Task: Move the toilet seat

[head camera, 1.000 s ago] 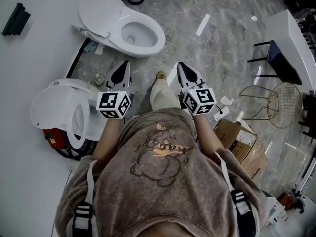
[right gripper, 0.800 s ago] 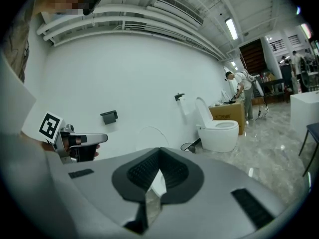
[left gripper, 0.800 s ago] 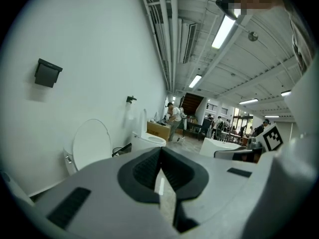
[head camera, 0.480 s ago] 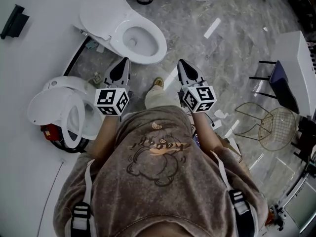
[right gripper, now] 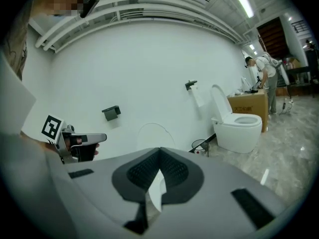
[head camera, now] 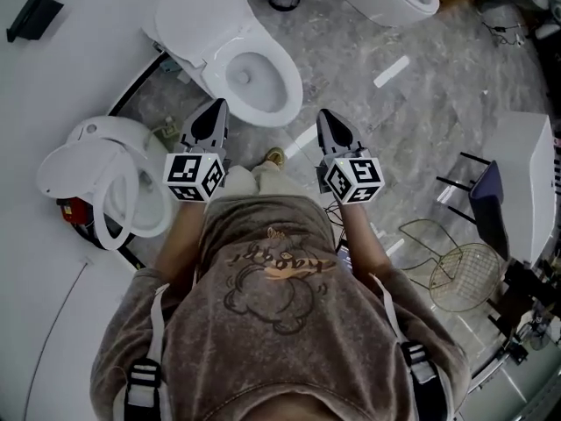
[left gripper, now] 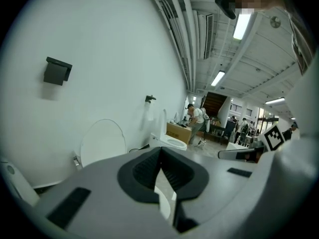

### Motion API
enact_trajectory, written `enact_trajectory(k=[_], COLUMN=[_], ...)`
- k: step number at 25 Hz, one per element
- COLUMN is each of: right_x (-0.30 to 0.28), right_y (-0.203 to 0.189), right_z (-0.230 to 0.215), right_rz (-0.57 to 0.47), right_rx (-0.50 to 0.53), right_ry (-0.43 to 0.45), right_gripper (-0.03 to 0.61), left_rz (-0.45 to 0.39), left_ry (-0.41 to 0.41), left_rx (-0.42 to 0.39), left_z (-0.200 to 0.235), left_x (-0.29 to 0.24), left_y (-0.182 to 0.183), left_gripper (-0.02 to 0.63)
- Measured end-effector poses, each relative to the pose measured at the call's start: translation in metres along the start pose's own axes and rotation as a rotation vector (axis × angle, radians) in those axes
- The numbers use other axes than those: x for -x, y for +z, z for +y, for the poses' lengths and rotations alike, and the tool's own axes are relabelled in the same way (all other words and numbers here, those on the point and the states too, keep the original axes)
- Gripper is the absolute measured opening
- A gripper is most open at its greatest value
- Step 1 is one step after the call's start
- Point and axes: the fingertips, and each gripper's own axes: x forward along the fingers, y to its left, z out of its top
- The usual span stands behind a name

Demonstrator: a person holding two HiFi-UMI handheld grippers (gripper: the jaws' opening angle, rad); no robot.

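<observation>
Both grippers have drawn nearer the toilet seat [head camera: 285, 95], which now lies just past their tips. Well to the left of the left gripper [head camera: 216, 105] stands a second toilet [head camera: 96, 178], its lid tipped open. The left gripper is clenched on nothing, jaws pressed together. Ahead of the two tips and between them, the toilet seat rests down on its bowl [head camera: 250, 75], with the lid [head camera: 197, 16] raised toward the wall. The right gripper [head camera: 323, 115] is likewise clenched and empty. Well off to its right stands a wire chair [head camera: 460, 274].
</observation>
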Motion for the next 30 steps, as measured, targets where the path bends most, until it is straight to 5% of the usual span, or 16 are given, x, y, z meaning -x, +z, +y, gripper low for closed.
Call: enact_trajectory(k=[14, 30], right_x=[-0.087, -0.145], right_y=[-0.001, -0.055], right_z=[-0.002, -0.037], right_rz=[0.074, 0.137], right_rx=[0.023, 0.040], right_ry=[0.073, 0.066], right_gripper=[-0.003, -0.003], left_rz=[0.008, 0.070], left_ry=[-0.016, -0.064], left_rx=[0.030, 0.028], left_z=[0.040, 0.064], left_x=[-0.060, -0.127], left_y=[-0.003, -0.075], left_gripper=[0.009, 0.009])
